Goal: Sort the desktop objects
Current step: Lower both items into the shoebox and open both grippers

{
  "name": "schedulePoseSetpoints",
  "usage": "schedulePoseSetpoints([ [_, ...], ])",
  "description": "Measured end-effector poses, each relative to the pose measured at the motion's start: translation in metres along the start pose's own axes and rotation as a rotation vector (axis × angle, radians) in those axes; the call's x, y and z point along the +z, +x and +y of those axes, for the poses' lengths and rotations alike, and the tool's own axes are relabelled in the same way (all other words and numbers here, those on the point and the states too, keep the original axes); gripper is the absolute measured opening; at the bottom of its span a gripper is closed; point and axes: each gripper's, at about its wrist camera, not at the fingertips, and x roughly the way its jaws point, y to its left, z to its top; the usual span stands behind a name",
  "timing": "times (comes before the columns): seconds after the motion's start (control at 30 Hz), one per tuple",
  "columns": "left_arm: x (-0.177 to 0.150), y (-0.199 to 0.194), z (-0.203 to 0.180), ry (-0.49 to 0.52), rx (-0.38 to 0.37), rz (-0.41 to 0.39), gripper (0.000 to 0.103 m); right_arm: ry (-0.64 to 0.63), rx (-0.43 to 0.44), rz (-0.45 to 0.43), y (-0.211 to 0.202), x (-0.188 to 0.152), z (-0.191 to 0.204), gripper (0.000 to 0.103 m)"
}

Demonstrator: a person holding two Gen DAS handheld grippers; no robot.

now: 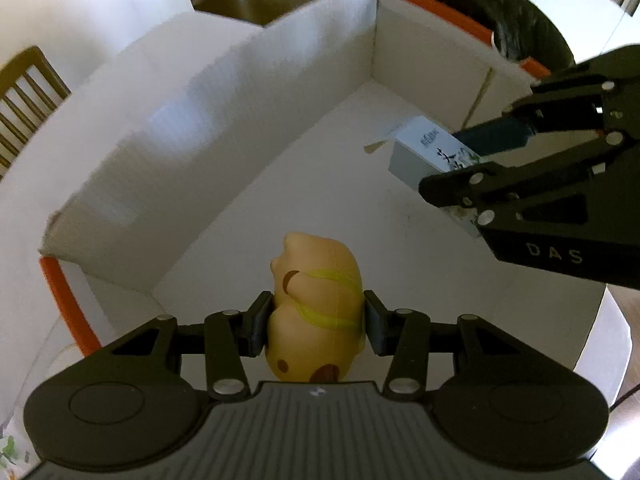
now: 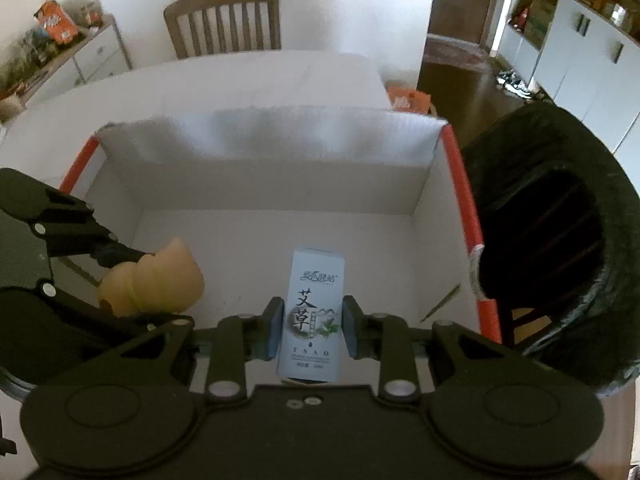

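Fingers (image 1: 260, 322) around toy (image 1: 316, 312), bin (image 2: 560, 240) right-view-only

The small white carton (image 2: 311, 316) carries large characters "艾草" with "TSAO" beneath; its smaller print is unreadable. The right claw (image 1: 464, 168) body bears "DAS".

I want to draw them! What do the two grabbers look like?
Both are black. The left gripper has jointed bars with shiny silver pins, dark blue-grey pads, two round bumps and a ribbed grey middle. The right gripper looks the same, and its side says DAS in pale letters. No cables or sleeves show.
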Motion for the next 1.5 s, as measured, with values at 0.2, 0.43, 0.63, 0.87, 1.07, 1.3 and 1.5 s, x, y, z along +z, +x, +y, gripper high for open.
schedulePoseSetpoints([
  [0.2,-0.005,0.007,0.001,-0.002,-0.009,0.05,0.046,-0.038,0.008,0.045,0.009,-0.002,0.008,0.03],
  [0.43,-0.01,0.012,0.005,-0.025,-0.023,0.077,0.047,-0.036,0.008,0.08,0.022,-0.003,0.009,0.03],
  [0.63,-0.012,0.01,0.008,-0.037,-0.03,0.081,0.049,-0.015,0.001,0.097,0.03,-0.003,0.007,0.03],
  [0.87,-0.013,0.005,0.01,-0.035,-0.046,0.084,0.065,0.005,0.005,0.098,0.029,0.001,0.005,0.032],
  [1.07,-0.013,-0.007,0.022,-0.051,-0.068,0.061,0.069,0.013,0.006,0.087,0.024,0.002,0.003,0.034],
  [1.3,-0.017,-0.025,0.019,-0.069,-0.098,0.008,0.078,0.009,0.033,0.044,0.007,-0.002,-0.004,0.042],
  [1.5,-0.026,-0.04,0.024,-0.085,-0.119,-0.043,0.084,-0.001,0.045,0.001,-0.004,-0.007,-0.007,0.068],
])
